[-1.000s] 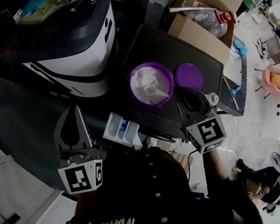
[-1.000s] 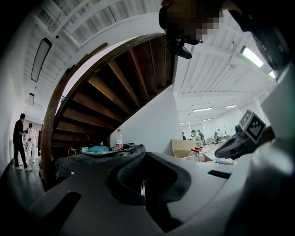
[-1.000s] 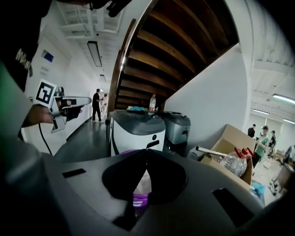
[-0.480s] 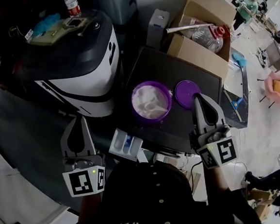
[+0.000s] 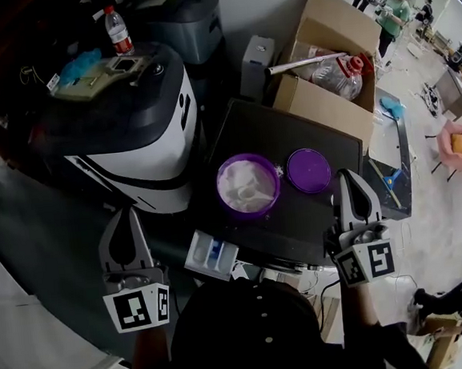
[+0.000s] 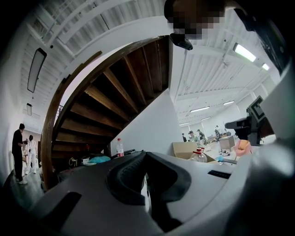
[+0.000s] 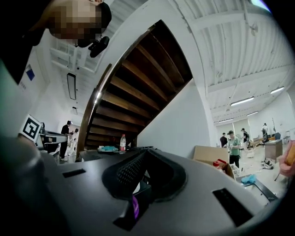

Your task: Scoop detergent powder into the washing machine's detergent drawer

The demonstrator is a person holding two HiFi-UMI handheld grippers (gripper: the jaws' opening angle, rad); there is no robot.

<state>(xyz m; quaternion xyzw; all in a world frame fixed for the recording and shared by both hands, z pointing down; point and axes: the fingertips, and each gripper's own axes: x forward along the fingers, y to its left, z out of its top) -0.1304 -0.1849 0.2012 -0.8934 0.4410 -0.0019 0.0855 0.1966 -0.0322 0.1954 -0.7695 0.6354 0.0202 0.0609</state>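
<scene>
Okay, left to right. The left gripper (image 5: pixel 126 219) sat low at the left of the head view, with its marker cube (image 5: pixel 137 307) toward the person. It pointed up-frame at a white-and-black rounded appliance (image 5: pixel 129 124). In the left gripper view its dark ribbed pads (image 6: pixel 125 179) were pressed together with nothing between them.

A clear water bottle with a red cap (image 5: pixel 119 30) stood beyond the appliance.

The white plastic detergent drawer with a blue insert (image 5: pixel 211 255) stuck out at the near edge of a dark flat top (image 5: pixel 290 130). It lay between the two grippers, nearer the left one, and neither touched it.

The round purple tub (image 5: pixel 220 190) stood on the dark top just up-frame of the drawer. It was open, with white detergent powder (image 5: pixel 237 177) inside and a white plastic scoop (image 5: pixel 257 193) lying in the powder, held by nothing. The flat round purple lid (image 5: pixel 308 170) lay just beside the tub on its right, not touching it.

The right gripper (image 5: pixel 349 180) was just right of the lid, tips near the lid's edge; contact couldn't be made out. In the right gripper view its textured pads (image 7: pixel 131 173) were pressed together and empty, with a purple sliver showing below them.

An open cardboard box (image 5: pixel 320 103) sat behind the dark top, with a clear plastic jug with a red cap (image 5: pixel 335 74) inside.
</scene>
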